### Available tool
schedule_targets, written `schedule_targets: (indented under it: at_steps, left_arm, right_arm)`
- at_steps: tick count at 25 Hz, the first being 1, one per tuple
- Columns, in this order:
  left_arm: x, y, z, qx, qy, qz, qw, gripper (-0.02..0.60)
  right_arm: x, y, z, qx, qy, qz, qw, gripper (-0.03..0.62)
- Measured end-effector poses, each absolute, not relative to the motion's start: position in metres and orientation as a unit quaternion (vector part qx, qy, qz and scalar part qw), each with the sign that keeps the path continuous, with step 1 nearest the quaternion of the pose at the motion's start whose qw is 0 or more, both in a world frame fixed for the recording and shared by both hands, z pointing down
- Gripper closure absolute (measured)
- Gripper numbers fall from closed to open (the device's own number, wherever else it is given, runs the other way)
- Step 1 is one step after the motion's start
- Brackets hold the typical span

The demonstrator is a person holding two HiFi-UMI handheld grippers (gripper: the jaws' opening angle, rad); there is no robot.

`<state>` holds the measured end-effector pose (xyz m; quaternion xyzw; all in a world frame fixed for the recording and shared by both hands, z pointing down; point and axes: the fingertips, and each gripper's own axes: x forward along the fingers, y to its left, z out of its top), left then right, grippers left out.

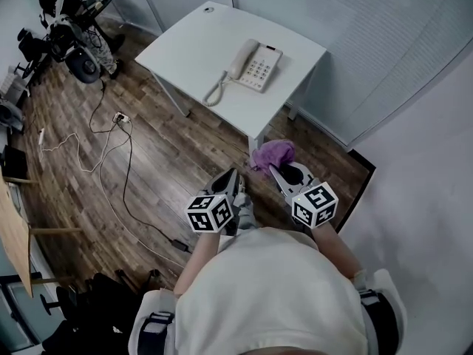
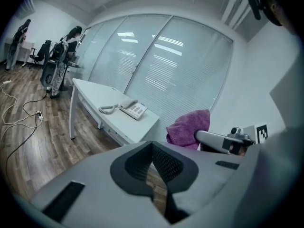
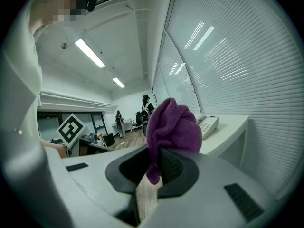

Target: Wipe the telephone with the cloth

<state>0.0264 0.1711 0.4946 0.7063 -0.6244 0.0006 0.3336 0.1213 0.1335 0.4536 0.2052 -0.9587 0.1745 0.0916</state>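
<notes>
Left gripper (image 1: 228,177): held low before the person's torso, pointing ahead and slightly down toward the bench (image 1: 194,49), marker cube facing up; jaws closed together with nothing between them. Right gripper (image 1: 276,170): carried just beside the left one at much the same level, pointing the same way; jaws clamped on a purple cloth (image 1: 273,154), which bunches up above the pads while a short tail hangs down between them. Telephone (image 1: 255,65): pale desk set, handset on its cradle, keypad to one side, coiled cord trailing off toward the bench's front edge; it lies on the half of the bench nearer the blinds, well apart from both grippers and ahead of them. Cloth and telephone are not in contact. Bench: white top on white legs, its near corner just ahead of the cloth, bare wooden floor (image 1: 159,172) between that corner and the person. Surroundings: slatted blinds (image 1: 369,43) behind a glazed partition beyond the bench; loose cables (image 1: 96,145) and a socket strip on the floor to the left; office chairs and equipment (image 1: 70,35) in the far left corner, with people standing near them.
</notes>
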Motion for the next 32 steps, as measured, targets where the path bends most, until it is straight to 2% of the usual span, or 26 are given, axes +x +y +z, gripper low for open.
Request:
schedule_targets:
  at_steps: [22,32]
  left_arm:
    - [-0.082,0.014,0.485,0.738,-0.588,0.007,0.332,0.56]
    - [-0.114,-0.05,0.489,0.763,-0.555,0.017,0.332,0.56]
  right_arm:
    - [0.007,-0.022,0.43,0.242,-0.955,0.147,0.087,0.548]
    - [-0.025,-0.091,0.42,0.286,-0.946,0.124,0.087,0.548]
